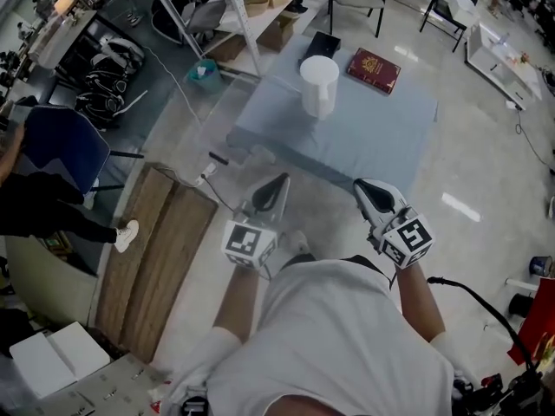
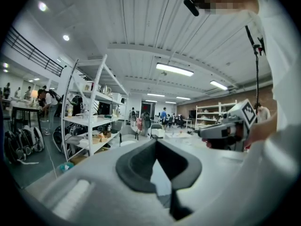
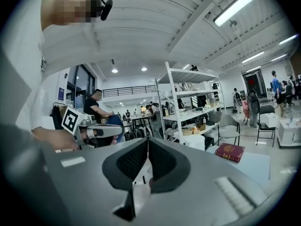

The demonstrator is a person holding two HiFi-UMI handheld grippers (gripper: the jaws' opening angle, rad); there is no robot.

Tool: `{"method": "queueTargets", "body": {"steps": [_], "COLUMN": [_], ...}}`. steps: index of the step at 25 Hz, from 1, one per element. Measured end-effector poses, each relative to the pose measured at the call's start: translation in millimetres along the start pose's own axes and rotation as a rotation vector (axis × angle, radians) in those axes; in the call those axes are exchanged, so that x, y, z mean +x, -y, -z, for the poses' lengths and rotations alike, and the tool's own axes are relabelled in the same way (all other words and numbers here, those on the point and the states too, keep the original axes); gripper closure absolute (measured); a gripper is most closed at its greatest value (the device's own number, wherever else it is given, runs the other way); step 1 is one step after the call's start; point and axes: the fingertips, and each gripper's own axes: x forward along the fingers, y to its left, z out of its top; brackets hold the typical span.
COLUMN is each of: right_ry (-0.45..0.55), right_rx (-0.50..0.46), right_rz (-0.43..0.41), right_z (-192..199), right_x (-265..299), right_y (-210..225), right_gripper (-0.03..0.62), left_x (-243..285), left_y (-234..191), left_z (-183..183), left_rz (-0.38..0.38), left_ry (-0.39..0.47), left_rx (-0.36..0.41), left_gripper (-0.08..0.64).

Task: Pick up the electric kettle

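Electric kettle, white and with its long axis upright, stood on the grey-blue counter in the head view. It was well apart from both grippers, ahead of them and roughly between their lines, so neither the left gripper nor the right gripper was clearly nearer. A red book lay near it. No brand or label could be read. In the left gripper view, that gripper's fingers were clenched on nothing. In the right gripper view, its fingers were likewise clenched and empty, and the book's cover print was unreadable.
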Motion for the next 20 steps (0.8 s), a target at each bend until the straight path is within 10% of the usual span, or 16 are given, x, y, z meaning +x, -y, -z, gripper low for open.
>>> {"method": "queueTargets", "body": {"steps": [20], "right_ry": [-0.02], "right_rx": [0.002], "right_rz": [0.067], "right_z": [-1.6], "right_x": [71.9], "right_y": [6.8], "right_gripper": [0.577], "left_x": [20.9], "left_y": [-79.5], "left_z": [9.6], "left_rz": [0.073], "left_ry": [-0.028], "left_rx": [-0.019], "left_gripper": [0.558]}}
